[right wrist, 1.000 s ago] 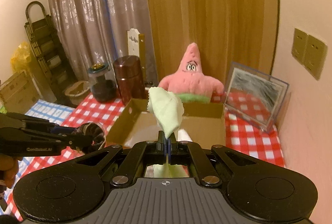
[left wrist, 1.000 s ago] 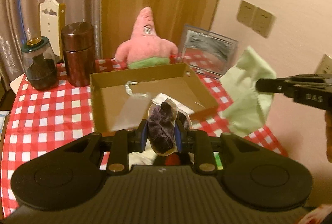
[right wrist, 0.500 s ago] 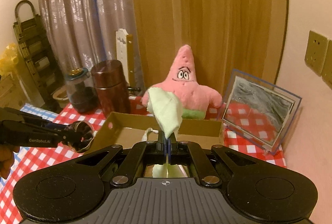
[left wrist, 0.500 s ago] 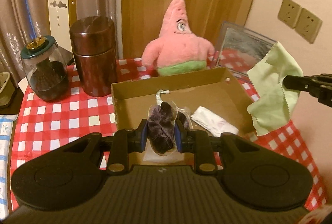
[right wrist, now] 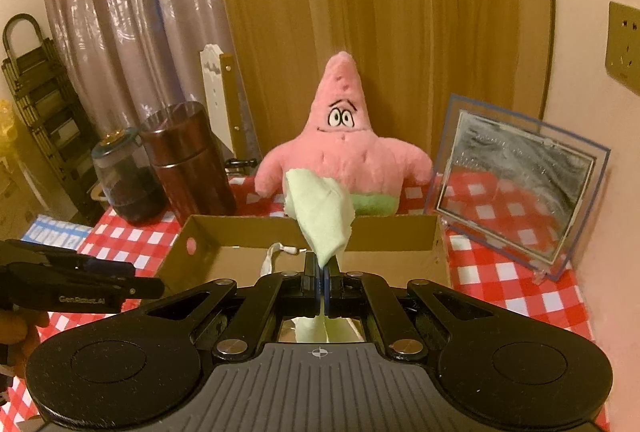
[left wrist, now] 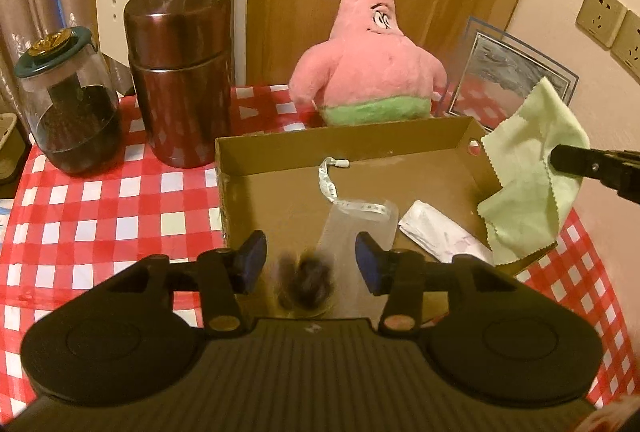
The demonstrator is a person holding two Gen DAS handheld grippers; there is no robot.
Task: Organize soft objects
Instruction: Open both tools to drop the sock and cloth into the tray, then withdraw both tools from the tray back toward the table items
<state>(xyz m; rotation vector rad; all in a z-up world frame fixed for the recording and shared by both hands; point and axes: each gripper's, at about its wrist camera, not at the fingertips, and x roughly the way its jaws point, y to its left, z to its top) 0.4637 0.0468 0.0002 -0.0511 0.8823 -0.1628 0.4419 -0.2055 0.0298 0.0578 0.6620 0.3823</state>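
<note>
Left gripper (left wrist: 310, 264): fingers just sprung apart, holding nothing; dark scrunchie (left wrist: 308, 278) now loose between them, blurred, over the near end of the box (left wrist: 400, 139). 1 soft item as good as delivered. Right gripper (right wrist: 321, 286): fingers pinched tight on green cloth (right wrist: 320, 216), poised above the box's right wall, beside the mirror (right wrist: 516, 183). Open room left mid-box, past tape and paper.

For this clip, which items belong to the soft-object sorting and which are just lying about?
Job:
brown cardboard box
dark fuzzy scrunchie in clear packet
pale green cloth
pink star-shaped plush

Lying about:
brown metal canister
clear glass jar
acrylic picture frame
</note>
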